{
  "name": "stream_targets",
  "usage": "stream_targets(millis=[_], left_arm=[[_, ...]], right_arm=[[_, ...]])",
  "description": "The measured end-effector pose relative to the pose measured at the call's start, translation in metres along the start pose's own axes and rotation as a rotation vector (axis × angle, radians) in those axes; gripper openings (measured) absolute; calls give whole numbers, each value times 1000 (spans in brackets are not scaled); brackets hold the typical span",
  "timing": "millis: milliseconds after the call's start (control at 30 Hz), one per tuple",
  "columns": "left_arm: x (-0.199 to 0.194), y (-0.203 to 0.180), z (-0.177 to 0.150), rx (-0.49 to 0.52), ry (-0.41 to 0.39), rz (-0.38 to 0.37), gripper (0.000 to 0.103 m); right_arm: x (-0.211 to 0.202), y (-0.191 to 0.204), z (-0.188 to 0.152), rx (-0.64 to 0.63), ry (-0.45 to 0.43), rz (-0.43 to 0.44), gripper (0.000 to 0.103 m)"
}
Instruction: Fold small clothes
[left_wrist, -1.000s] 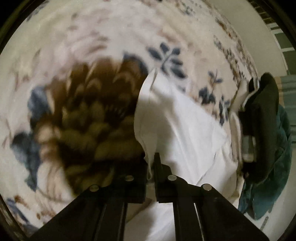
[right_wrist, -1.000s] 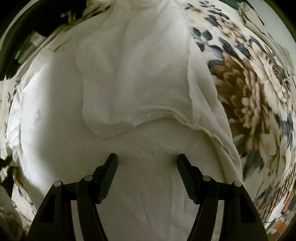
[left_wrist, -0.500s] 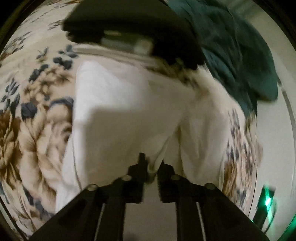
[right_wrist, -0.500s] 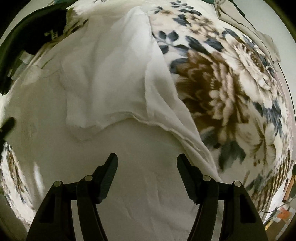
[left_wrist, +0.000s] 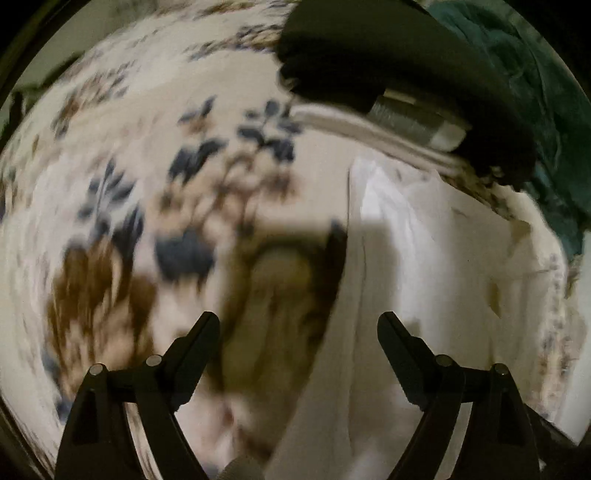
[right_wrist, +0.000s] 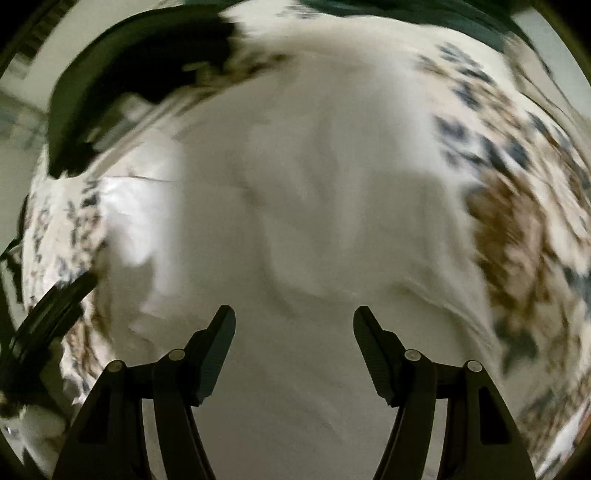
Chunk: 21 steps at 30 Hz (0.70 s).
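Note:
A white garment (right_wrist: 314, 206) lies spread on a floral bedspread (right_wrist: 524, 221). In the left wrist view it (left_wrist: 424, 288) fills the right half, its left edge running down the middle. My left gripper (left_wrist: 298, 326) is open and empty above that edge. My right gripper (right_wrist: 294, 319) is open and empty just above the middle of the garment. Both views are blurred by motion.
A black folded garment (left_wrist: 399, 74) lies at the far end of the white one, with teal cloth (left_wrist: 546, 122) behind it. The black garment also shows at the upper left of the right wrist view (right_wrist: 125, 85). The left gripper's body (right_wrist: 51, 314) shows at the left.
My left gripper was shut on the white garment's edge and carried it over; it has now opened and let go. The right gripper stayed open above the garment.

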<state>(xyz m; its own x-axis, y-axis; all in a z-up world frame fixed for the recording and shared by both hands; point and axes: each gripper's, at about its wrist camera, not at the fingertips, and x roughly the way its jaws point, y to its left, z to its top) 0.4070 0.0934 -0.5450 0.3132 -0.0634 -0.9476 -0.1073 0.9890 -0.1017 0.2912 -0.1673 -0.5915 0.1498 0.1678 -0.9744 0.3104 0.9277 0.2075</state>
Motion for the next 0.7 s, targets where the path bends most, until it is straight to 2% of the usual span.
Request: stream_targets(millis=[67,167,233,333,433,533,633,700], left_arm=[[17,-4,9,46,18,43,87],[37,1,8,105,64,87,87],[33,7,-3,153,60,98,87],[20,17,-28,179,75,123,87],[-8,30,-55,147,90,128,87],[-55,30,-83,113,52,126,87],[-94,10,-109,96,30,121,87],[-112,-24,-124,82,37,103,87]], right_arm=[[15,29,8,-78,5,2,68],[42,57,2,-194,88,-44,68],[53,64,-12,-296,144,-124,68],[43,55,-38,-380,184,-137,68],[19,21,-50,-319,258,-74,68],[-23,-28,-53,-218,270,8,68],[-78,-99,-48,-116,263,64,68],[-107,-134,-32,-68,271,84,68]])
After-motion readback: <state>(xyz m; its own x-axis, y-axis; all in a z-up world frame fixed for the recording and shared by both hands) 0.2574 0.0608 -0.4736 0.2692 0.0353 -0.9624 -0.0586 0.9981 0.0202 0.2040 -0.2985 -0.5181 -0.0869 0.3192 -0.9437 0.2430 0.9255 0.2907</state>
